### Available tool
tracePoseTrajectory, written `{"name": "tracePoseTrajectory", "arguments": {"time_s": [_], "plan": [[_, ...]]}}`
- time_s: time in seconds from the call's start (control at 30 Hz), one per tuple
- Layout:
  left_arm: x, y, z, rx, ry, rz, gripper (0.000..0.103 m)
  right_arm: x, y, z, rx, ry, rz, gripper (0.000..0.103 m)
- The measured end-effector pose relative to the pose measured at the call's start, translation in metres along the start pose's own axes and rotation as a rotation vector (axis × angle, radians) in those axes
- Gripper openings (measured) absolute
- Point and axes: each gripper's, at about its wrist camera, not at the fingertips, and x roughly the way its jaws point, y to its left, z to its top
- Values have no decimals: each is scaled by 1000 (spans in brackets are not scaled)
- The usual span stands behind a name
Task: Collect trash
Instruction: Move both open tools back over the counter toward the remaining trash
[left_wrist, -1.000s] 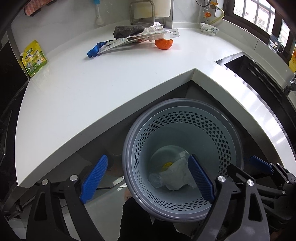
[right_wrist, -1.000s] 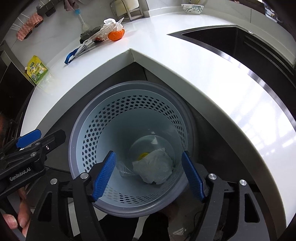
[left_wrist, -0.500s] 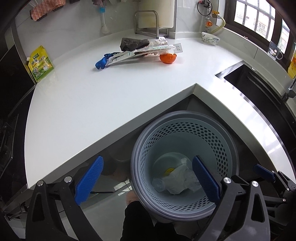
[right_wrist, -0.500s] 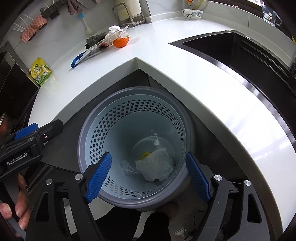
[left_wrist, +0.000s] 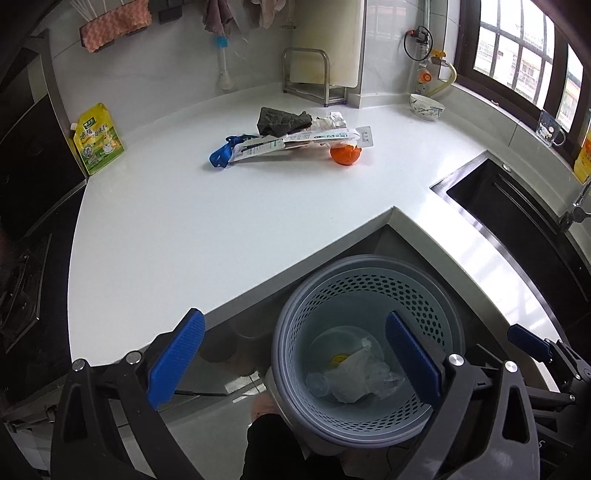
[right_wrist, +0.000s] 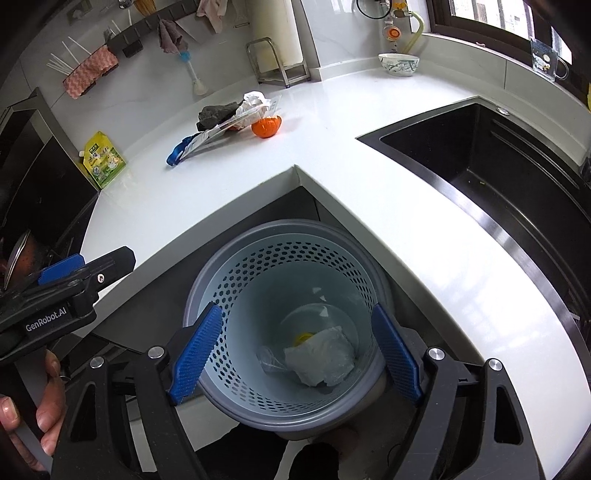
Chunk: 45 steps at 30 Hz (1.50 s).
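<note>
A grey perforated bin (left_wrist: 369, 263) (right_wrist: 288, 226) stands on the floor under the corner of the white counter (left_wrist: 184, 221). At its bottom lie a crumpled white wrapper (left_wrist: 354, 380) (right_wrist: 321, 354), a clear cup and something yellow. My left gripper (left_wrist: 295, 354) hangs open above the bin's left rim with nothing between its blue pads. My right gripper (right_wrist: 295, 350) is open over the bin's mouth, also empty. Far back on the counter lies a pile: an orange (left_wrist: 345, 154) (right_wrist: 266, 126), a long white package (left_wrist: 295, 142) (right_wrist: 218, 133), a dark rag (left_wrist: 280, 120) and crumpled paper.
A black sink (left_wrist: 517, 206) (right_wrist: 498, 166) is set into the counter at the right. A yellow pouch (left_wrist: 98, 142) leans at the left by the stove (left_wrist: 18, 288). A bowl (left_wrist: 427, 106) and a metal rack stand at the back wall. A hand (right_wrist: 37, 406) holds the left gripper.
Both grippers have risen away from the bin, which now looks smaller and lower in each view. Their jaws have spread a little wider. The trash in the bin has not moved.
</note>
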Motion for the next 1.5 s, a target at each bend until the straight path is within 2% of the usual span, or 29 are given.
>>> {"name": "tracePoseTrajectory", "arguments": {"time_s": [0.53,0.77,1.03,1.2,1.37,1.5], "plan": [[-13,34,7,-71,-13,68,97,4,32,21,-78,-12,47,80],[-15,55,18,-98,-21,112,97,7,49,38,-108,-46,51,81],[-14,77,40,-100,-65,158,97,12,56,68,-92,-113,47,83],[-10,95,58,-118,-88,151,97,21,61,87,-87,-147,36,83],[1,109,80,-120,-103,163,97,32,59,109,-49,-155,64,83],[13,120,97,-115,-116,152,97,42,61,124,-48,-183,24,83]]}}
